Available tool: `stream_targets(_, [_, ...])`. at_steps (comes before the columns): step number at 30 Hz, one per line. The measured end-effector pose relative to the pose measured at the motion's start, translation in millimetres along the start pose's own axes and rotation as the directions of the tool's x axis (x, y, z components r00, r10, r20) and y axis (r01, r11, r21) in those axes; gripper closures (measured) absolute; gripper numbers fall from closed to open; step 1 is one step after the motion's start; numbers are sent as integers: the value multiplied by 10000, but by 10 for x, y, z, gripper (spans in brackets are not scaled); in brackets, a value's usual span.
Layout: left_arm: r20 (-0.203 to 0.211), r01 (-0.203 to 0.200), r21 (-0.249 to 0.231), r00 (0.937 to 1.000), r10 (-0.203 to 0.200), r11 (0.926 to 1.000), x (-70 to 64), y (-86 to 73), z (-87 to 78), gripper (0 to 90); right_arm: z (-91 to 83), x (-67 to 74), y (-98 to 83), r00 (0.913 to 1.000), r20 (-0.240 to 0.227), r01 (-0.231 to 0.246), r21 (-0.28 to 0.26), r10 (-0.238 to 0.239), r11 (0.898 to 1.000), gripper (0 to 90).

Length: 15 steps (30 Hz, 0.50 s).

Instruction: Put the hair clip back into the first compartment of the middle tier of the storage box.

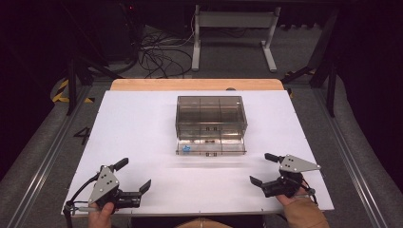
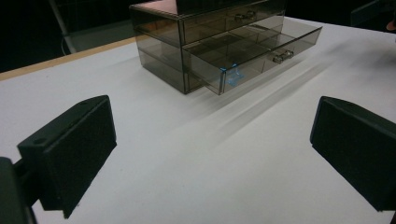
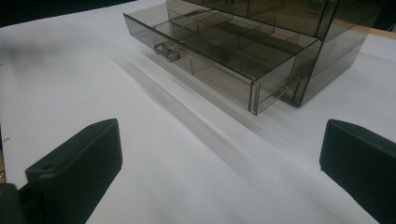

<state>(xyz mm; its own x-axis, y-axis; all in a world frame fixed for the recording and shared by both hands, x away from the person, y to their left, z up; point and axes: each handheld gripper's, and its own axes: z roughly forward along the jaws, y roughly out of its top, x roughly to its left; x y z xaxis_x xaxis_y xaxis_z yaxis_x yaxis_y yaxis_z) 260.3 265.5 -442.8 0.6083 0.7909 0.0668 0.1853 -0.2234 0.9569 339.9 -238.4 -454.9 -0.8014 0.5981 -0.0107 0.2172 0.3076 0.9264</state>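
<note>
On the grey floor off the left edge of the table a dark painted numeral "4" (image 1: 82,135) can be read; nothing else here carries legible writing. The white rectangular tabletop (image 1: 142,123) has a strip of pale wood along its far edge, and the left black two-jaw gripper (image 1: 135,175), held in a hand (image 1: 100,214) at the near left corner, hovers over it with its jaws spread wide and nothing between them, angled toward the middle of the table. In the left gripper view both padded jaws stand well apart with only bare white surface between. At the centre of the table, towards the far side, sits a smoky translucent plastic drawer cabinet (image 1: 211,116) with two drawers stacked one over the other. The lower drawer (image 1: 210,146) is pulled out towards the person; it is split into small compartments and has a clear little handle on its front. A small blue object (image 1: 186,149) lies in its near left corner compartment; the rest of the compartments look empty. The upper drawer is pushed in. At the near right, the right black two-jaw gripper (image 1: 260,168) with a grey three-cornered plate on top is held by a hand in a tan sleeve (image 1: 306,214); its jaws also gape wide, gripping nothing, well short of the cabinet.
</note>
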Motion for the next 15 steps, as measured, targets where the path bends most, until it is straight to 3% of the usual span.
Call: stream_targets(15, [27, 107, 45, 9999, -107, 9999, 22, -2, -3, 11, -7, 6, 11, 9999, 91, -76, -116, 77, 9999, 0])
